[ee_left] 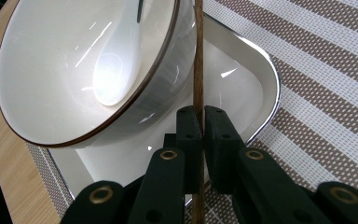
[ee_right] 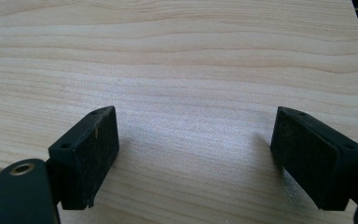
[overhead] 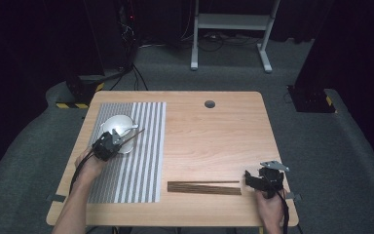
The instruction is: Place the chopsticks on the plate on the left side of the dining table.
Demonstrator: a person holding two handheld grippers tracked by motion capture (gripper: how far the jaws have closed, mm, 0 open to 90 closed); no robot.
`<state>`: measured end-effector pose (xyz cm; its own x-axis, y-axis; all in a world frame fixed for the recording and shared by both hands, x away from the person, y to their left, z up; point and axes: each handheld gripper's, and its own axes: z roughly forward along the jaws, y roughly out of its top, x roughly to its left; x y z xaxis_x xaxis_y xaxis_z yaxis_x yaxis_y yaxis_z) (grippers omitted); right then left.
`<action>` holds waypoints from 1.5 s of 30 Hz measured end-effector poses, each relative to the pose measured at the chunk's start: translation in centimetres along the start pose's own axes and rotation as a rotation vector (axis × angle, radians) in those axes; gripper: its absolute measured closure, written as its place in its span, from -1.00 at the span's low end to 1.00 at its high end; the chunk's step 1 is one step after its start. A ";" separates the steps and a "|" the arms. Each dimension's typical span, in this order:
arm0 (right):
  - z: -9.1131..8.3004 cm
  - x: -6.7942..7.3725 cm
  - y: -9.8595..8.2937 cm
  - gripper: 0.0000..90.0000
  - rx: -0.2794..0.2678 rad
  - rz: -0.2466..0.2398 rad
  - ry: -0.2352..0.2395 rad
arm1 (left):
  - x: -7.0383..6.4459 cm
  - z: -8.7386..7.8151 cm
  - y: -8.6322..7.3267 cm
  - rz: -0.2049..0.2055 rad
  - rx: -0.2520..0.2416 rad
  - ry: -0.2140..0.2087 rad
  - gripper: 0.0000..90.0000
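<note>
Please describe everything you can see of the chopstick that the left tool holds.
The chopstick is one thin, straight, dark brown stick with a wood-like grain. The left tool is shut on it partway along, so both ends stick out. It passes over the white bowl's rim and the white tray under it, above the striped placemat.

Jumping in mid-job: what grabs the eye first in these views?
The left gripper is shut on a thin brown wooden chopstick, beside a white brown-rimmed bowl holding a white ceramic spoon, over a white dish on the striped placemat. The right gripper hangs open above the bare wooden table, near more dark chopsticks.
</note>
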<state>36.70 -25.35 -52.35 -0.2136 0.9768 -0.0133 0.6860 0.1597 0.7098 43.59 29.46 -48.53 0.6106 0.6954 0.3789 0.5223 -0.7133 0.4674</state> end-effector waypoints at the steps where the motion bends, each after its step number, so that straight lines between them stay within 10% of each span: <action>1: 0.0 0.0 0.0 -0.67 0.000 0.000 0.000 | 0.0 0.0 0.0 0.000 0.000 0.000 0.88; 21: 0.0 0.0 0.0 -0.67 0.000 -0.002 0.000 | -0.1 -0.4 -0.3 -0.018 -0.010 0.018 0.70; 45: 0.0 0.0 0.0 -0.67 0.000 -0.001 0.000 | -0.7 -2.8 -0.6 -0.125 -0.142 -0.009 0.28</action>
<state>36.70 -25.35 -52.35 -0.2144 0.9767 -0.0135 0.6860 0.1604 0.7097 41.20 29.63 -46.82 0.5518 0.7766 0.3040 0.5056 -0.6014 0.6186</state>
